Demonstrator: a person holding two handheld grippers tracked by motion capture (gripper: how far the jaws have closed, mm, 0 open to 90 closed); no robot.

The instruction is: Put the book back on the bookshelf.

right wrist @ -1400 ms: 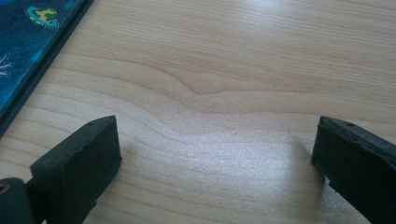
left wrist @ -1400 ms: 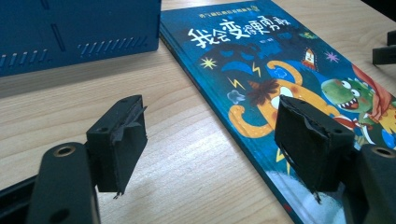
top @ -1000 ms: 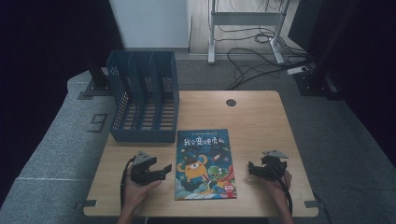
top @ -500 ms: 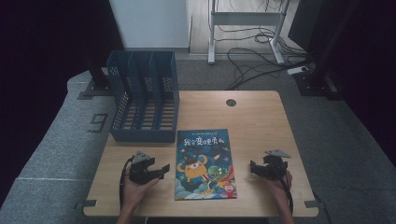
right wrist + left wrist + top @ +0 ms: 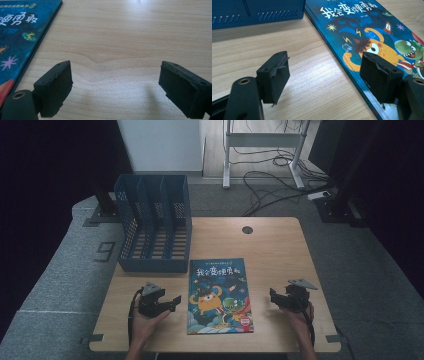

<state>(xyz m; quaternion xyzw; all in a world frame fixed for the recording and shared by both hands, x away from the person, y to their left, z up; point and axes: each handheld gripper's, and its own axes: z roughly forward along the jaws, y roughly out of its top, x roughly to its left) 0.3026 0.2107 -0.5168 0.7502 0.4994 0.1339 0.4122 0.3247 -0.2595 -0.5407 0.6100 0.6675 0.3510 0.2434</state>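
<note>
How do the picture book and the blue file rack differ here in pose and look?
The picture book lies flat on the table, its colourful cartoon cover up; the file rack stands upright, plain blue with slotted walls. The book lies between both grippers; the rack stands farther back left. Both rest untouched on the table.

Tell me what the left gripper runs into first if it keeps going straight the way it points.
Most likely the picture book. The left gripper stands open beside the book's near long edge, angled toward it. One jaw already overlaps the cover; whether it touches is unclear.

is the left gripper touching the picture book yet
Cannot tell: in the left gripper view, one jaw of the left gripper overlaps the picture book edge, hiding any gap.
</note>
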